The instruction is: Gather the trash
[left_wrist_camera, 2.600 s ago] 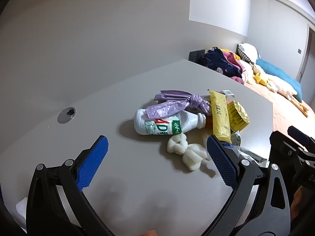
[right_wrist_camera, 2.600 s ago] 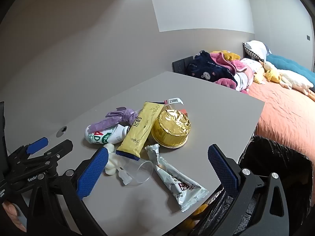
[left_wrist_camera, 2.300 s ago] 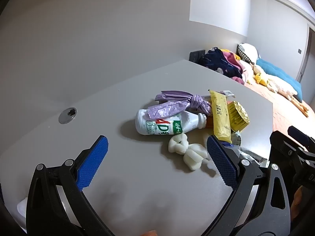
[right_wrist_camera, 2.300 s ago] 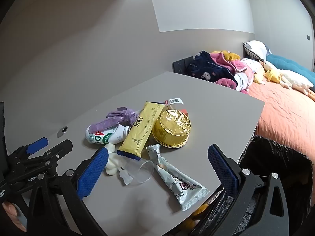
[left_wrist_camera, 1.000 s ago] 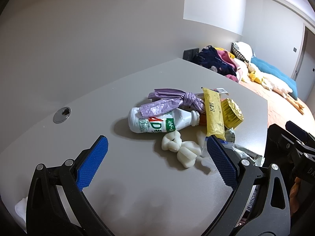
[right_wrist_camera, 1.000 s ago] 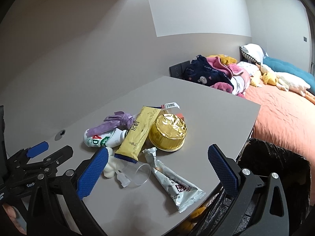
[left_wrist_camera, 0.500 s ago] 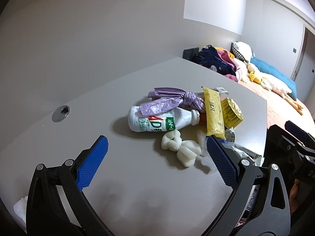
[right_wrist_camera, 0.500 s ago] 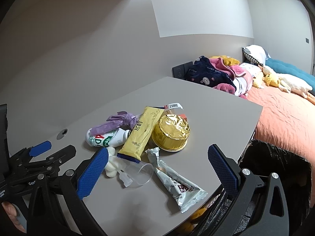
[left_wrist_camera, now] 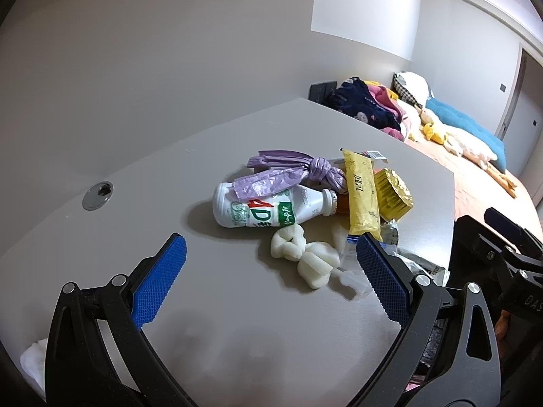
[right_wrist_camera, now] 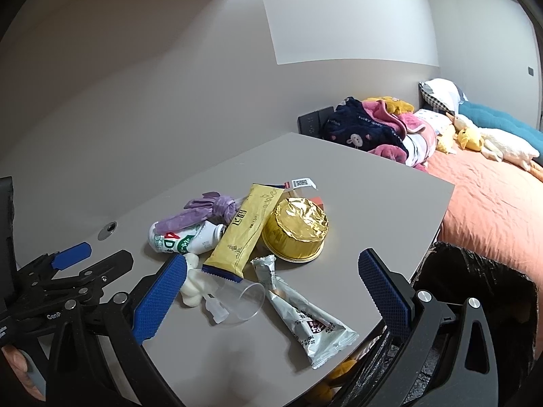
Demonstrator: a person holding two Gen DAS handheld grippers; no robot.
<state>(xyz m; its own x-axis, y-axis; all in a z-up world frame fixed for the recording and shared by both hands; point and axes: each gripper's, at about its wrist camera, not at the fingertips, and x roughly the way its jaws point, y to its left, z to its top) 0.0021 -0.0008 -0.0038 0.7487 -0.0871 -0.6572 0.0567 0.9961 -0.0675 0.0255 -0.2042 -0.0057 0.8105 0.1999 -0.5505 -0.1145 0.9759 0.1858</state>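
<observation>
Trash heaped mid-table: white bottle on its side, purple bag draped over it, yellow packet, gold foil cup, clear cup, silver wrapper, white foam pieces. Left gripper and right gripper hover near the heap, jaws spread, holding nothing. Black-lined bin stands beside the table edge.

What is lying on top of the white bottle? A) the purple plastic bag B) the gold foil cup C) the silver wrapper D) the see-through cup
A: the purple plastic bag is draped across the white bottle, which lies on its side on the table; the clear cup, gold foil cup and silver wrapper lie apart from the bottle.
</observation>
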